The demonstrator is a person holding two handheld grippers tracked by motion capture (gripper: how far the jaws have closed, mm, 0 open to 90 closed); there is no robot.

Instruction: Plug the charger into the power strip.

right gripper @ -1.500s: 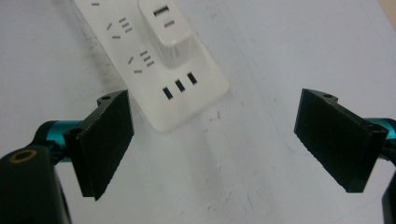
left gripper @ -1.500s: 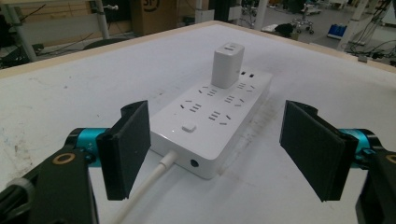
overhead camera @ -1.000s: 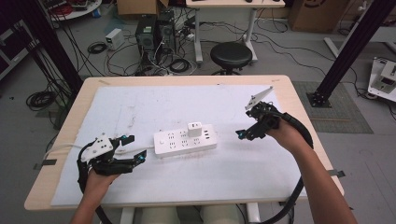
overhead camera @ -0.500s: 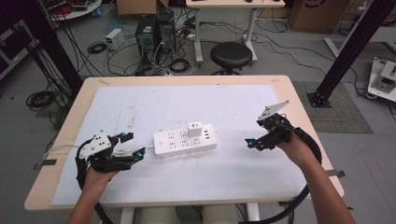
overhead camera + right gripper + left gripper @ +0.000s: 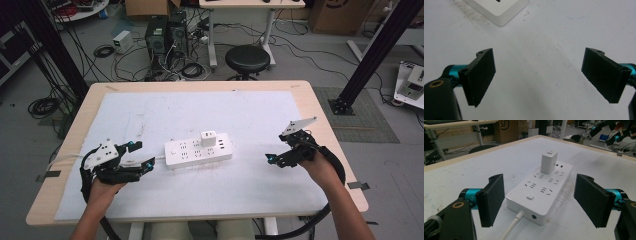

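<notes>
While we are looking down from the high view, a white power strip (image 5: 199, 149) is lying near the middle of the white mat (image 5: 260, 115) that is covering the wooden table (image 5: 325, 107). A white charger block (image 5: 208, 138) is sitting plugged into the strip's top, toward its far long edge. We are holding the left gripper (image 5: 141, 156) just beside the strip's left end, with its jaws pointing at that end, and the left hand (image 5: 102, 189) is gripping its body from behind. The right gripper (image 5: 271, 159) is hovering well apart from the strip's right end, held by the right hand (image 5: 320, 167).

Looking through the left gripper view, we are seeing the left gripper's (image 5: 539, 202) two black jaws spread wide, with nothing between them. The strip (image 5: 541, 192) is lying straight ahead between the jaw lines, its switch end nearest, and its white cable (image 5: 511, 227) is running out toward the camera. The charger block (image 5: 549, 162) is standing upright on the far half.

Looking through the right gripper view, we are seeing the right gripper's (image 5: 537, 75) jaws also spread wide over bare mat, pinching nothing. One white corner of the strip (image 5: 501, 10) is showing at the top edge, apart from both jaws.
</notes>
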